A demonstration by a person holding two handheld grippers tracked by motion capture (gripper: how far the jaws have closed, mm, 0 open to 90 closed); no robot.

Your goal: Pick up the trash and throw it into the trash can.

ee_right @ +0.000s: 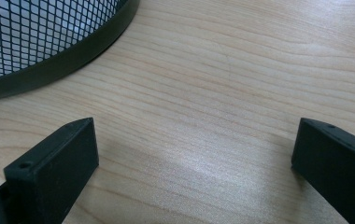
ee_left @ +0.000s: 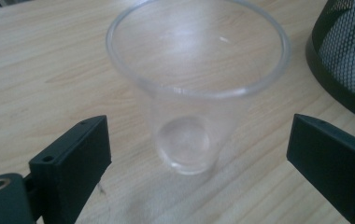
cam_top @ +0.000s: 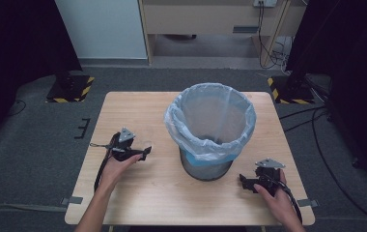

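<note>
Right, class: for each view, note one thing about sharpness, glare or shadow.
High view: soft and evenly lit, the clear cup barely visible. Left gripper view: cup rim blurred, its base sharper, the wood grain crisp. Right gripper view: pale glare patch on the table, faint shadow beside the open tool's left jaw.

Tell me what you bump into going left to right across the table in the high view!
Left tool → cup → bin → right tool.
</note>
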